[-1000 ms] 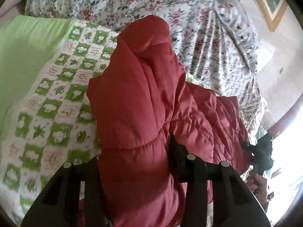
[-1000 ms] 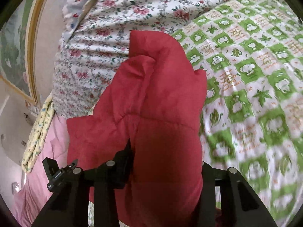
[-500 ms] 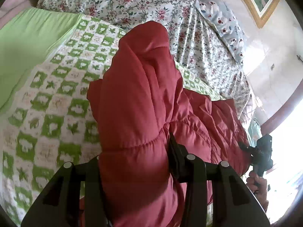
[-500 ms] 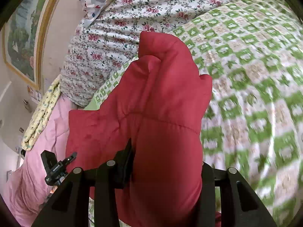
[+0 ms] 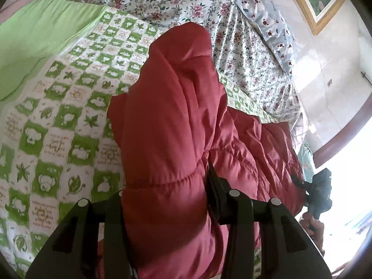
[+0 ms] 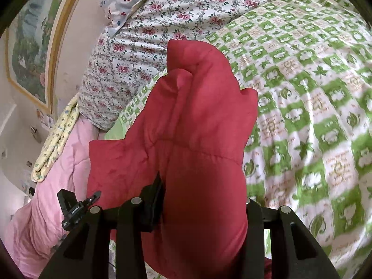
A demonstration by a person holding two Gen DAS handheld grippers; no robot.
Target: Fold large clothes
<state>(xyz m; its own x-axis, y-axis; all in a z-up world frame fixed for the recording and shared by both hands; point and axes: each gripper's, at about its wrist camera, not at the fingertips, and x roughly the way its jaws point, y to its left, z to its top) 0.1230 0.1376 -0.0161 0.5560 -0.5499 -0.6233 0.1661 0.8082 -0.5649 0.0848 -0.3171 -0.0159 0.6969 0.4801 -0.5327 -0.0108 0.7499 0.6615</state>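
A red quilted puffer jacket [image 5: 172, 121] is held up over the bed. My left gripper [image 5: 165, 197] is shut on a thick fold of it, which bulges up between the jaws. My right gripper [image 6: 202, 200] is shut on another fold of the same jacket [image 6: 197, 121]. Each gripper shows at the edge of the other's view: the right one [image 5: 318, 190] at the jacket's right side, the left one [image 6: 74, 207] at the lower left. The jacket's lower parts are hidden behind the grippers.
A green-and-white patterned blanket [image 5: 58, 121] covers the bed and shows in the right wrist view [image 6: 313, 93] too. Floral bedding [image 5: 186, 4] lies behind, a pink quilt [image 6: 46, 209] at the side. A plain green sheet [image 5: 37, 37] lies left. A framed picture [image 6: 30, 41] hangs on the wall.
Both grippers have risen a little and tilted with the jacket still clamped; more of the wall and picture shows. The grips are unchanged.
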